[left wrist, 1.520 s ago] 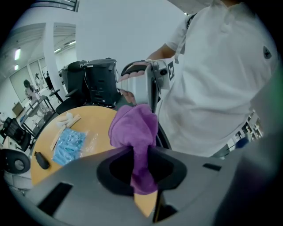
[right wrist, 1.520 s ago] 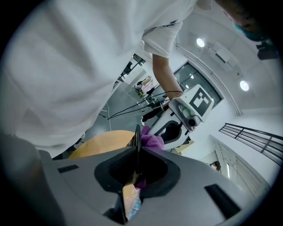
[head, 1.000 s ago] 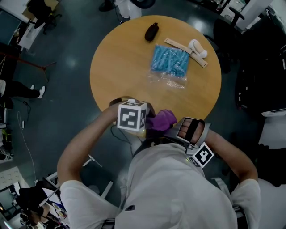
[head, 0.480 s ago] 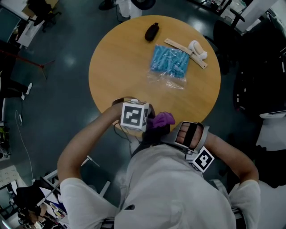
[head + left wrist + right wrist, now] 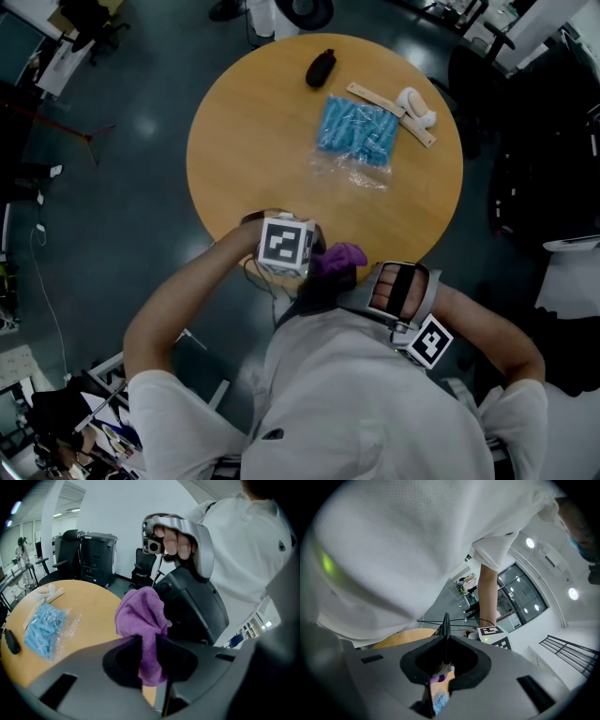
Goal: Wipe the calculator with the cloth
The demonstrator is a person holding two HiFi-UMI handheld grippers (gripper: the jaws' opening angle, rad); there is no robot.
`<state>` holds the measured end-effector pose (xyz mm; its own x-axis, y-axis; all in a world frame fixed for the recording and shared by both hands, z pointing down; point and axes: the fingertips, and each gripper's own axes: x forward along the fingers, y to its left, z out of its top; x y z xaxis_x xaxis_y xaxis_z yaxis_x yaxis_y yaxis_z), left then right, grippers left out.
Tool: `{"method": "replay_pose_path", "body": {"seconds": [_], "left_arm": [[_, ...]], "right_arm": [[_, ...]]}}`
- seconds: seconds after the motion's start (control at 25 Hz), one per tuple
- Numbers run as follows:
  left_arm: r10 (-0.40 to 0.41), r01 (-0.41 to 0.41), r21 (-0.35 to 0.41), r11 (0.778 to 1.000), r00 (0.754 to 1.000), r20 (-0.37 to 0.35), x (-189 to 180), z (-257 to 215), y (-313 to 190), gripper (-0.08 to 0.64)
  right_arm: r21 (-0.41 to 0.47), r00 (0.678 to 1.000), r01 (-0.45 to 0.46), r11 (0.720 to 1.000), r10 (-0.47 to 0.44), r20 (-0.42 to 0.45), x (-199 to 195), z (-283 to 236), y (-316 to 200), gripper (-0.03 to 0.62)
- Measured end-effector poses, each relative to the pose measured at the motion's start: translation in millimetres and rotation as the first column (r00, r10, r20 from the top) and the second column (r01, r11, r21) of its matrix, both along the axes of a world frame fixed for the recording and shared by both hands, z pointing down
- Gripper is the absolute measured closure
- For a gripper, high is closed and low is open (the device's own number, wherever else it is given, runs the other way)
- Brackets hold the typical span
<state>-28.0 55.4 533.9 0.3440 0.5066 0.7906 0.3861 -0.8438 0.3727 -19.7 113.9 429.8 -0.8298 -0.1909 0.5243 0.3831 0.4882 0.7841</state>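
Cloth [image 5: 140, 616], purple and bunched, stands pinched in the left gripper [image 5: 149, 641], whose jaws are clamped on its lower fold, at the near edge of the round wooden table [image 5: 246, 141]. Facing it just to the right, the right gripper [image 5: 444, 641] has its jaws closed on a thin dark slab seen edge-on, which reads as the calculator [image 5: 446, 620]; in the head view the slab itself is hidden under the cloth and the grippers. The step in hand appears to be the wipe itself, done in the air close to the person's body. Doing it well likely means presenting the calculator's flat face to the cloth rather than its edge, holding the right grip steady while the loose upper bunch of cloth is drawn across that face, and pressing lightly so the thin slab does not twist in the grip. Room is tight on the near side, where the person's white shirt [image 5: 393, 541] crowds both grippers, and the table rim lies just below them. Open tabletop stretches toward the far side; the blue plastic bag [image 5: 356, 129], the wooden strips [image 5: 375, 97] and a small black object [image 5: 320, 67] sit well apart on the far half, clear of any stroke.
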Motion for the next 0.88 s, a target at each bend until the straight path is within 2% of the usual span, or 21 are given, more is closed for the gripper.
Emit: {"method": "replay_pose_path", "body": {"seconds": [0.2, 0.48, 0.6, 0.68, 0.76, 0.8, 0.84, 0.88], "left_arm": [[-0.024, 0.024, -0.005, 1.000, 1.000, -0.017, 2.7, 14.1, -0.8, 0.483], [-0.067, 0.067, -0.020, 0.998, 0.998, 0.002, -1.1, 38.4, -0.5, 0.483], [-0.075, 0.075, 0.005, 0.997, 0.997, 0.020, -8.2, 53.2, 0.0, 0.483], [-0.107, 0.106, 0.051, 0.993, 0.994, 0.023, -12.5, 61.0, -6.6, 0.483], [-0.181, 0.179, 0.102, 0.979, 0.983, 0.011, -14.6, 69.8, -17.8, 0.483], [-0.232, 0.231, 0.129, 0.964, 0.973, -0.002, -15.6, 74.8, -25.0, 0.483], [-0.292, 0.292, 0.167, 0.942, 0.956, -0.024, -16.6, 79.2, -34.9, 0.483], [-0.360, 0.363, 0.218, 0.906, 0.931, -0.054, -17.8, 82.7, -47.5, 0.483]], "right_arm": [[-0.010, 1.000, -0.004, 1.000, 0.004, 0.009, 0.9, -6.5, 2.5, 0.545], [-0.016, 1.000, -0.012, 1.000, 0.012, 0.023, 2.6, -13.0, 4.1, 0.545], [-0.003, 0.999, -0.030, 1.000, 0.030, 0.035, 2.0, -18.4, 1.1, 0.545], [-0.015, 0.998, -0.058, 0.998, 0.059, 0.039, 4.1, -18.1, -2.7, 0.545], [-0.036, 0.993, -0.099, 0.994, 0.101, 0.053, 7.6, -18.5, -10.3, 0.545], [-0.051, 0.990, -0.124, 0.991, 0.127, 0.063, 9.7, -18.4, -14.8, 0.545], [-0.070, 0.985, -0.151, 0.986, 0.156, 0.075, 11.8, -18.4, -19.4, 0.545], [-0.092, 0.978, -0.179, 0.980, 0.187, 0.088, 13.6, -18.7, -24.1, 0.545]]}}
